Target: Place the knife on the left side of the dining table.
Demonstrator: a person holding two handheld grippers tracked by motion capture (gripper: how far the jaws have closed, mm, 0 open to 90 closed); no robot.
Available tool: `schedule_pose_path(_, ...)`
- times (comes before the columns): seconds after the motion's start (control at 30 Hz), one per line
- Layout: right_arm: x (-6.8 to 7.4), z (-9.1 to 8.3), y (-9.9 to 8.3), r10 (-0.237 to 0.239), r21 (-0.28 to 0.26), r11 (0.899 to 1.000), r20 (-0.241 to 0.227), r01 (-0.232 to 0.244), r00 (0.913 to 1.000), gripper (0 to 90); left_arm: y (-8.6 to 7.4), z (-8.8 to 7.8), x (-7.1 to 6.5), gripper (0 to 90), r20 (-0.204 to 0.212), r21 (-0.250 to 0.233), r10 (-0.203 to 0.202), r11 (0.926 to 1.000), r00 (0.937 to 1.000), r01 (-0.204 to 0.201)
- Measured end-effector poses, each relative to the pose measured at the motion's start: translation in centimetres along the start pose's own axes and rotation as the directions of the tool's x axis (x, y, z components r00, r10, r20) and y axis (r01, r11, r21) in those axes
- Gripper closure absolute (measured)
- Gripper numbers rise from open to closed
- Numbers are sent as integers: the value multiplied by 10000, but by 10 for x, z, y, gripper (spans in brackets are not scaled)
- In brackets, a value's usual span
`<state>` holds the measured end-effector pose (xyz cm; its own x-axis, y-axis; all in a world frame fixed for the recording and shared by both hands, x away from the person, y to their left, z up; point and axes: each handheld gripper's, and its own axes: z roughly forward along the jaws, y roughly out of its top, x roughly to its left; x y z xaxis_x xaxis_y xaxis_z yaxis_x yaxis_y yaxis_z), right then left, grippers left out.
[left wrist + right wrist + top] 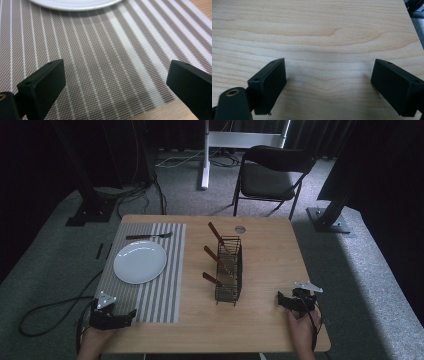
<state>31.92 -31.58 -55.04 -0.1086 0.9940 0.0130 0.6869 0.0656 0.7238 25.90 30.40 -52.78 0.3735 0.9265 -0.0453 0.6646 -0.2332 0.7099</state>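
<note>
A white plate (140, 261) lies on a striped placemat (160, 295) at the table's left, with a wooden-handled fork (148, 236) beyond it. A black wire basket (230, 269) stands mid-table and holds three wooden-handled utensils (216, 234). My left gripper (129, 316) rests open at the near left corner, over the placemat (100, 65), with the plate's rim (75, 4) just ahead. My right gripper (281, 300) rests open on the bare wood (324, 37) at the near right, nothing between its jaws.
A small round metal disc (240, 228) lies near the table's far edge. Behind the table stand a black folding chair (272, 172) and a white stand (205, 155). Cables (50, 312) trail on the grey floor at the left.
</note>
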Motion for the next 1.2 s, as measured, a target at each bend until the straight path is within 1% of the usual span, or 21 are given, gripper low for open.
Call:
schedule_pose_path(0.03, 0, 0, 0, -3, 7, 10000, 6, 3, 10000, 121, 3, 0, -4, 26, 124, -29, 92, 10000, 9999, -91)
schedule_pose_path(0.1, 0, 0, 0, -1, 0, 10000, -1, 1, 10000, 121, 6, 1, -8, 25, 168, -36, 200, 9998, 9997, -199)
schedule_pose_path(0.13, 0, 0, 0, 0, 3, 10000, 0, 0, 10000, 121, 8, 1, -9, 25, 274, -50, 258, 9997, 9993, -256)
schedule_pose_path(0.2, 0, 0, 0, -2, 5, 10000, 6, 2, 10000, 121, 11, 1, -13, 25, 325, -97, 365, 9993, 9988, -362)
schedule_pose_path(0.27, 0, 0, 0, 1, 1, 10000, -1, -1, 10000, 121, 16, 1, -18, 26, 470, -146, 484, 9988, 9977, -478)
schedule_pose_path(0.33, 0, 0, 0, 4, 2, 10000, 0, -4, 10000, 121, 20, 2, -23, 26, 590, -173, 671, 9977, 9960, -662)
schedule_pose_path(0.5, 0, 0, 0, 6, 2, 10000, -1, -6, 10000, 121, 32, 2, -35, 26, 942, -336, 934, 9953, 9912, -906)
schedule_pose_path(0.57, 0, 0, 0, 2, 1, 10000, 0, -2, 10000, 121, 36, 2, -40, 25, 999, -377, 1060, 9940, 9893, -1027)
schedule_pose_path(0.6, 0, 0, 0, 2, 1, 10000, 0, -2, 10000, 121, 36, 2, -40, 26, 999, -377, 1060, 9940, 9893, -1027)
schedule_pose_path(0.63, 0, 0, 0, 1, 0, 10000, 1, -1, 10000, 121, 40, 3, -45, 26, 1118, -443, 1180, 9925, 9867, -1137)
schedule_pose_path(0.67, 0, 0, 0, -3, 1, 10000, 0, 3, 10000, 121, 42, 3, -47, 25, 1201, -443, 1226, 9920, 9852, -1181)
schedule_pose_path(0.83, 0, 0, 0, -3, 7, 10000, 2, 3, 10000, 121, 50, 4, -56, 25, 1439, -564, 1403, 9894, 9796, -1335)
schedule_pose_path(1.0, 0, 0, 0, -1, -2, 10000, -1, 1, 10000, 121, 58, 6, -66, 25, 1744, -642, 1542, 9873, 9725, -1450)
schedule_pose_path(1.1, 0, 0, 0, -2, 5, 10000, 3, 2, 10000, 121, 63, 8, -72, 26, 1912, -683, 1700, 9848, 9667, -1597)
schedule_pose_path(1.17, 0, 0, 0, 0, -3, 10000, -1, 0, 10000, 121, 67, 8, -76, 25, 1948, -717, 1801, 9830, 9642, -1691)
schedule_pose_path(1.2, 0, 0, 0, 1, -1, 10000, 0, -1, 10000, 121, 68, 9, -78, 25, 2037, -721, 1844, 9823, 9615, -1731)
